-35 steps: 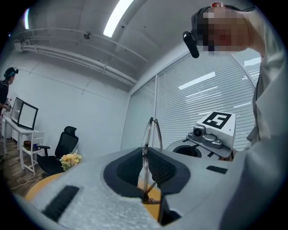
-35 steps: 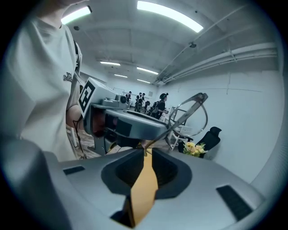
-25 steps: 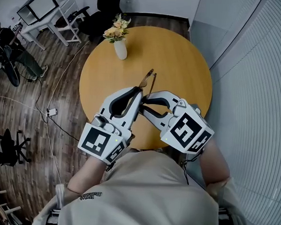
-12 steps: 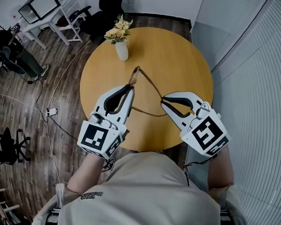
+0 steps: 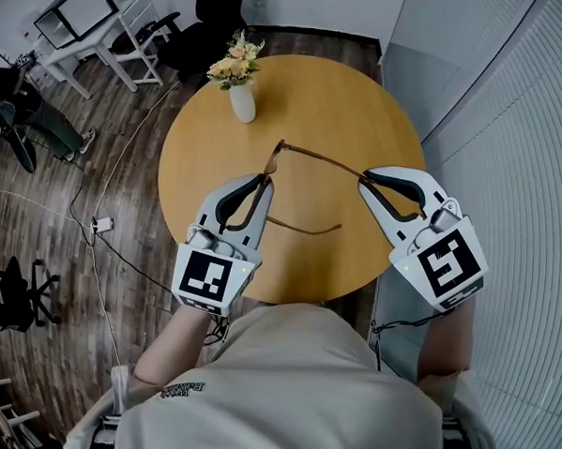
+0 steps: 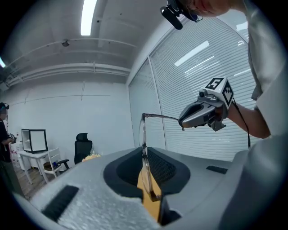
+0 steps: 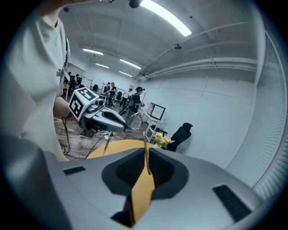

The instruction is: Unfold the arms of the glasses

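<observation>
Thin brown-rimmed glasses (image 5: 308,155) hang in the air over the round wooden table (image 5: 344,100). My left gripper (image 5: 265,178) is shut on the front rim; in the left gripper view the rim (image 6: 143,134) stands upright between its jaws. My right gripper (image 5: 366,176) is shut on the tip of one arm, which is stretched out sideways from the hinge. In the right gripper view that arm (image 7: 146,150) runs straight out from between the jaws. The other arm (image 5: 304,229) trails back toward me, below the front rim. The two grippers are well apart.
A white vase of flowers (image 5: 241,97) stands at the table's far left edge. A black office chair (image 5: 192,41) and a white desk with a monitor (image 5: 80,16) stand beyond it. Cables (image 5: 101,223) lie on the wood floor at left. A blind-covered wall (image 5: 510,156) runs along the right.
My right gripper has swung out to the right with the arm's tip, opening that arm away from the rim. The left gripper has sunk slightly and rolled, still on the rim.
</observation>
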A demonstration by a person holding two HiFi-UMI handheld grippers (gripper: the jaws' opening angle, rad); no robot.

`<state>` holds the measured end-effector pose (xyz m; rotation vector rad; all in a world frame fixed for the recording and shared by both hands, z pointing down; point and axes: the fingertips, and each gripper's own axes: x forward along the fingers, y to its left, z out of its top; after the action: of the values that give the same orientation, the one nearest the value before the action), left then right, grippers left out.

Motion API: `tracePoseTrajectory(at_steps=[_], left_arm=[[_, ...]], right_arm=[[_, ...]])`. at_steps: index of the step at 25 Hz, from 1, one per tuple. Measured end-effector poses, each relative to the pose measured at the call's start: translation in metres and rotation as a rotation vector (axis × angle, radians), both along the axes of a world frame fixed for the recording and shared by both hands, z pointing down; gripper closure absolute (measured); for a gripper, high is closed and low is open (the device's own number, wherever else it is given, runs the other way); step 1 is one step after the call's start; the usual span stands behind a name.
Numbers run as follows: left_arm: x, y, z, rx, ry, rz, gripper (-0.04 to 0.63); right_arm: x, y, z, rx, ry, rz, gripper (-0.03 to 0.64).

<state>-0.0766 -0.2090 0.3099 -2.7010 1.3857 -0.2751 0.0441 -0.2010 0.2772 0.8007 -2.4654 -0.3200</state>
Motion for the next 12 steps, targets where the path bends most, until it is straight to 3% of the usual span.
tracePoseTrajectory(at_steps=[8, 12], left_arm=[[-0.014, -0.008, -0.005, -0.012, 0.055, -0.064, 0.546], [-0.034, -0.018, -0.018, 0.022, 0.074, -0.128, 0.546]], right_arm=[[-0.008, 0.001, -0.001, -0.002, -0.027, 0.01, 0.578], [-0.009, -0.002, -0.021, 0.017, -0.17, 0.041, 0.578]])
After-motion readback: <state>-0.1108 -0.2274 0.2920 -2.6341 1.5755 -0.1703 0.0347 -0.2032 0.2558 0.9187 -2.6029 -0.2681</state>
